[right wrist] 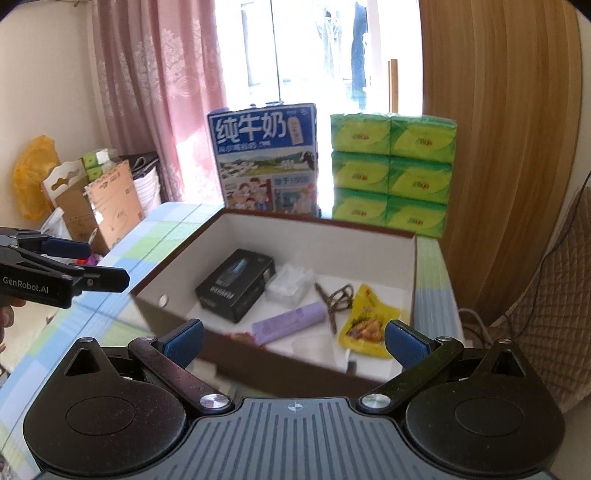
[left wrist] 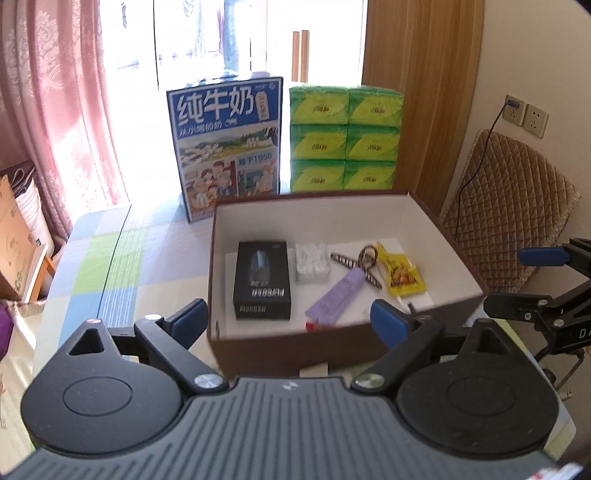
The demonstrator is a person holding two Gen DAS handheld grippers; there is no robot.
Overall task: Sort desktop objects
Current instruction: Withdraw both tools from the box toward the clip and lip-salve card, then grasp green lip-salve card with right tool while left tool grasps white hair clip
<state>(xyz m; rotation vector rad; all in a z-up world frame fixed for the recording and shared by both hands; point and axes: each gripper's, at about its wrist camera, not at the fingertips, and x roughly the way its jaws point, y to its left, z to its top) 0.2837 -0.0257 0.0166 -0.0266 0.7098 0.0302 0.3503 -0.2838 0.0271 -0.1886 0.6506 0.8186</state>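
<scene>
Checkered table (left wrist: 110, 258): brown box (left wrist: 436, 221) with black carton (left wrist: 262, 280), purple tube (left wrist: 334, 297), yellow sachet (left wrist: 402, 275).

Six green tissue packs (left wrist: 345, 138), one milk carton (left wrist: 226, 147), perhaps seven items in one box (left wrist: 443, 229)

Blown-out backlight from the window (left wrist: 221, 33), fisheye-bent edges, slight blur.

- Brown cardboard box (left wrist: 295, 347), matt, white paper-like lining.
- Glossy black carton (left wrist: 262, 280) inside, far left.
- Shiny yellow plastic sachet (right wrist: 365, 321) inside, right.
- Smooth lilac tube (right wrist: 291, 323).
- Checked cloth on table (left wrist: 110, 266).
- Matt blue pads (right wrist: 406, 341), black plastic, 2 metal pivot screws (right wrist: 213, 400).
</scene>
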